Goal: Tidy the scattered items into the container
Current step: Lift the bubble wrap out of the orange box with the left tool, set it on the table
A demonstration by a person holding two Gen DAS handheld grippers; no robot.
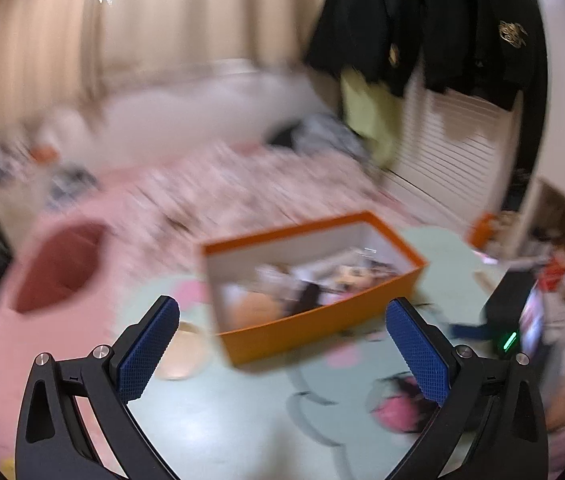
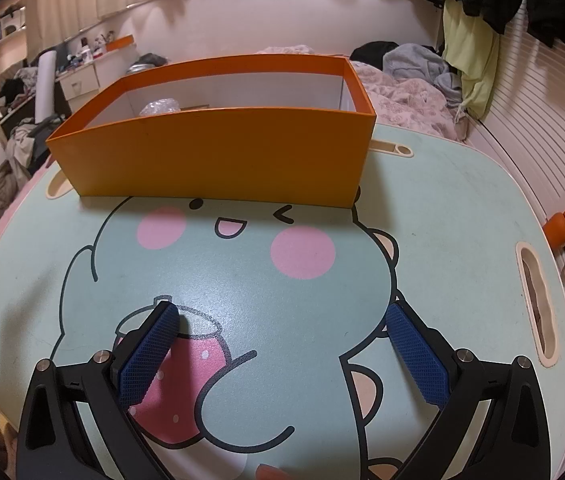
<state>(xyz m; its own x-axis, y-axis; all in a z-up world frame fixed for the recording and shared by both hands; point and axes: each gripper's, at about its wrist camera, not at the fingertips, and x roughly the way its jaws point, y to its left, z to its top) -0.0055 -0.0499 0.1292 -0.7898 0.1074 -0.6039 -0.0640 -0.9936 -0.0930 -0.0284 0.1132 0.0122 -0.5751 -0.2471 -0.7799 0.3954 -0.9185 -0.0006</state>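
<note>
Nearest the lens, the left tongs [image 1: 282, 344] stand released, nothing between their blue pads, above the mint cartoon tabletop [image 1: 218, 420]. That blurred view looks down into the orange box [image 1: 314, 332] and shows mixed items inside. The right tongs [image 2: 282, 344], also released and empty, see the box [image 2: 218, 152] at the tabletop's [image 2: 442, 220] far edge, showing only crinkled plastic [image 2: 159, 105] over its rim.

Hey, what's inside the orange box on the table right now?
The orange box already holds several items: crinkled clear plastic shows above its near wall, which hides the floor. The left view shows a blurred, unidentifiable pile.
</note>
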